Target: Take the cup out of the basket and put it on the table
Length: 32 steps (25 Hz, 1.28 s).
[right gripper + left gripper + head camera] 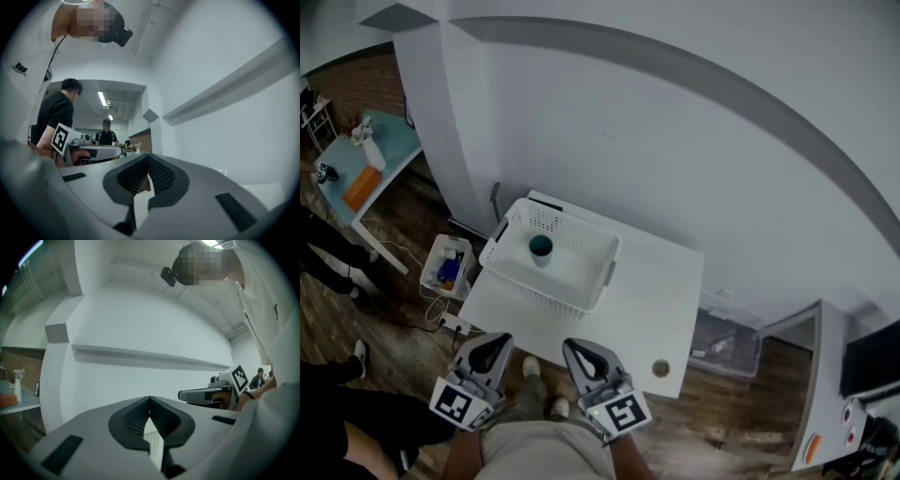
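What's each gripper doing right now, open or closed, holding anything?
Left gripper: closed, holding nothing.
Right gripper: closed, holding nothing.

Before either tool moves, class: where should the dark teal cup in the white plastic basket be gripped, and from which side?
Probably its rim, from above: the dark teal cup stands upright, mouth open, and the walls of the white plastic basket surround it, hindering a sideways reach.

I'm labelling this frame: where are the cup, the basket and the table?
cup (541, 247), head view, its top.
basket (539, 286), head view, near wall.
table (661, 300), head view, bare top right of basket.
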Available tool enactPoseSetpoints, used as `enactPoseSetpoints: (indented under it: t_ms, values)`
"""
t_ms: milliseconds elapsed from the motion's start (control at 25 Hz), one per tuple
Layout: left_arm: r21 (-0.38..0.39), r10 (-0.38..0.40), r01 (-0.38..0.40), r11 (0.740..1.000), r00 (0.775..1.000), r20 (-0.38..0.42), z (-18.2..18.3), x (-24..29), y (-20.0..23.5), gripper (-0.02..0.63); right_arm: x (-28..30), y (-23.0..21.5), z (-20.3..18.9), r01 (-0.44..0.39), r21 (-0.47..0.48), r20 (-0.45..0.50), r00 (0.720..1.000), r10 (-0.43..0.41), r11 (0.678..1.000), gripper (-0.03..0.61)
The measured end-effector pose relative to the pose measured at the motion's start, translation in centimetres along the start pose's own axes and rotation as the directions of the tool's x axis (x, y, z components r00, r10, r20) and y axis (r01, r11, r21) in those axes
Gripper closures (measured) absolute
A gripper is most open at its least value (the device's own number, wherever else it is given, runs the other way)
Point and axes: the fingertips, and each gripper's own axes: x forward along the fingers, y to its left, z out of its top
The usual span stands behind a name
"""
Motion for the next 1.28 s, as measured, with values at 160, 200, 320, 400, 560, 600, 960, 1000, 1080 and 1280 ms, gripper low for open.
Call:
enactPoseSetpoints:
  t_ms: [160,200,320,400,560,600,960,1000,1080,1280]
  values:
    - [-0.005,-0.013,0.013,1.000,1.000,0.007,-0.4,1.9,1.9,0.612,2.0,-1.7,-0.3,0.018,-0.003,0.001,1.000,-0.018,1.000,0.569]
    - [-0.005,-0.018,0.018,1.000,1.000,0.008,-0.5,2.5,2.5,0.612,2.6,-2.1,-0.4,0.022,-0.005,0.002,1.000,-0.022,1.000,0.569]
    - [-0.005,-0.031,0.031,0.999,1.000,0.001,-0.8,4.1,4.3,0.612,4.5,-3.4,-0.7,0.034,-0.005,-0.005,0.999,-0.034,0.999,0.569]
    - [-0.007,-0.040,0.040,0.999,0.999,-0.004,-0.9,5.1,5.6,0.612,5.8,-4.3,-0.6,0.043,-0.006,-0.003,0.999,-0.043,0.999,0.569]
    - [-0.011,-0.062,0.062,0.998,0.998,-0.008,-1.2,7.0,7.9,0.612,8.3,-6.0,-0.8,0.065,-0.001,-0.008,0.998,-0.065,0.998,0.569]
    - [-0.018,-0.065,0.065,0.998,0.998,-0.007,-1.2,7.5,8.5,0.612,9.0,-6.4,-0.9,0.070,0.000,-0.010,0.998,-0.070,0.998,0.569]
    - [-0.041,-0.109,0.109,0.993,0.994,-0.017,-1.5,11.4,14.0,0.612,14.6,-9.2,-1.6,0.110,0.001,-0.031,0.993,-0.110,0.994,0.569]
    - [-0.047,-0.115,0.114,0.992,0.993,-0.017,-1.4,11.8,14.4,0.612,15.0,-9.5,-1.6,0.116,0.000,-0.035,0.993,-0.116,0.993,0.569]
    - [-0.052,-0.126,0.125,0.991,0.992,-0.018,-1.5,12.4,15.2,0.612,15.8,-10.0,-1.7,0.127,-0.004,-0.038,0.991,-0.127,0.992,0.569]
    - [-0.053,-0.130,0.129,0.990,0.991,-0.029,-2.2,13.9,16.8,0.612,17.6,-11.4,-2.2,0.126,-0.033,-0.051,0.990,-0.128,0.991,0.569]
